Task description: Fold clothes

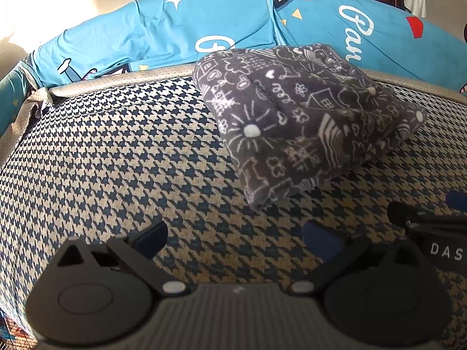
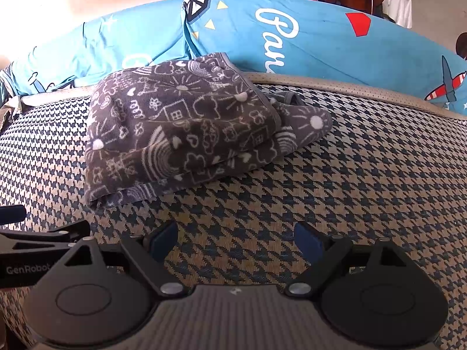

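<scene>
Folded grey doodle-print cloth point(image 1: 294, 119) on houndstooth cushion point(image 1: 116, 157), left gripper point(image 1: 233, 242) and right gripper point(image 2: 236, 242) spread wide, seemingly empty

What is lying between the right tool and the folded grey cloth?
Nothing: only bare houndstooth cover lies between the open right tool and the folded grey cloth, as the right wrist view shows.

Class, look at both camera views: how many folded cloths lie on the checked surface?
1. The grey patterned cloth lies folded near the far edge of the checked surface, in front of the blue cushions. Nothing else folded shows; more could sit outside view.
</scene>
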A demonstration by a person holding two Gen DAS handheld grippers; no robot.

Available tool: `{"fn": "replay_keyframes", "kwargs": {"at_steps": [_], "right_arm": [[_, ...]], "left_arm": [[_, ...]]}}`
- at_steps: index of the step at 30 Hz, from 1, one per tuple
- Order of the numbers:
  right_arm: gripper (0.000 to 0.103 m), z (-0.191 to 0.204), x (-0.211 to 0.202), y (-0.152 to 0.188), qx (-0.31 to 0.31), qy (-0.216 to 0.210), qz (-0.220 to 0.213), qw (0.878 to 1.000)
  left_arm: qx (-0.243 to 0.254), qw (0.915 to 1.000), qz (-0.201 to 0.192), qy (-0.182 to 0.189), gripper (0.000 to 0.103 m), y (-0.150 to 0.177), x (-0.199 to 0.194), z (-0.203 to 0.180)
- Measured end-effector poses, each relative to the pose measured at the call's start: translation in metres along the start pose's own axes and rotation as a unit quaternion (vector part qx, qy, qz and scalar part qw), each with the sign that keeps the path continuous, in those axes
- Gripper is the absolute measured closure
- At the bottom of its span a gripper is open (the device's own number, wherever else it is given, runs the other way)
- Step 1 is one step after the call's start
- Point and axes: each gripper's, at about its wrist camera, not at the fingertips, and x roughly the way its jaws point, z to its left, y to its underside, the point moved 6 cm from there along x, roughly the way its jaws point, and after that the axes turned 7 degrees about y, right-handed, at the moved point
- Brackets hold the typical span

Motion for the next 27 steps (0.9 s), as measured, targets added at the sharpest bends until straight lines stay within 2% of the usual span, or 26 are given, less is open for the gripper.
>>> {"fn": "replay_keyframes", "kwargs": {"at_steps": [27], "right_arm": [[0.016, 0.0001, -0.0001, -0.0008, -0.005, -0.003, 0.0, 1.0]], "left_arm": [[0.002, 1.0, 0.001, -0.002, 0.0, 0.0, -0.0012, -0.0006]]}}
